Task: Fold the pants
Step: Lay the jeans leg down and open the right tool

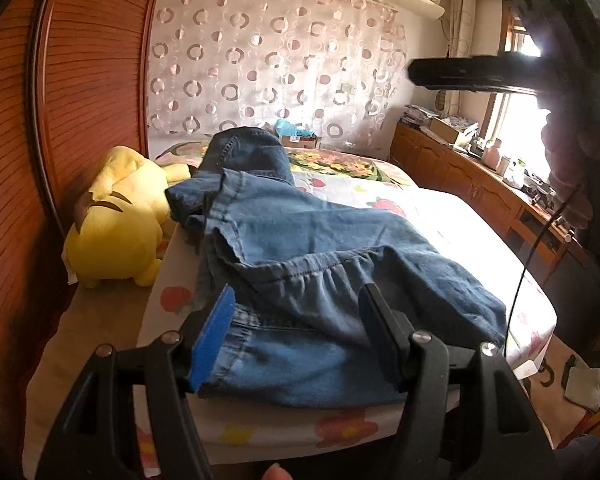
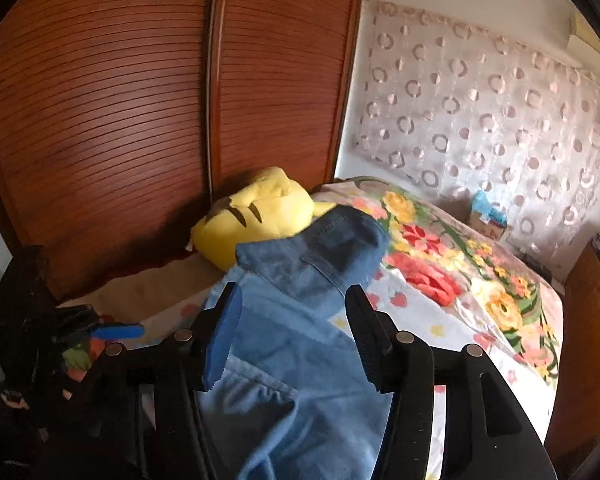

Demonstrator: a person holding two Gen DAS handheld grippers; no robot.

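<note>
Jeans (image 1: pixel 320 248) lie between the spread jaws of both grippers, on the near part of the bed (image 1: pixel 480 220). In the left wrist view, the left gripper (image 1: pixel 296 320) hangs over the gathered elastic waistband (image 1: pixel 300 276) at the bed's near edge; its blue pad (image 1: pixel 214 338) and black finger stand apart on either side of the cloth without pinching it, so it is released. In the right wrist view, the right gripper (image 2: pixel 290 320) also stands unclenched, with pale denim showing between its fingers but nothing pressed by the pads. Whether either set of tips rests on the fabric, I cannot tell.

Beyond the jaws, the jeans (image 2: pixel 300 280) run away across the strawberry-print sheet (image 2: pixel 440 320), bunched and partly doubled over, with one darker section humped up at the far end. Just beside that far end sits a yellow plush toy (image 1: pixel 116 220), against the slatted wooden wardrobe (image 1: pixel 80 80). Farther back lie a floral quilt (image 2: pixel 460 248) and a curtain with ring patterns (image 1: pixel 268 60).

Judging by the soft creases and the gathered waist, this is light, limp denim: it will drape and sag, and it should slide fairly easily over the sheet. Layers could drag along together. The firmest holds look to be the stitched waistband and the hemmed edges, where the cloth is thicker. Taking two well-separated points along one seam, one per gripper, should keep the fold line straight.
</note>
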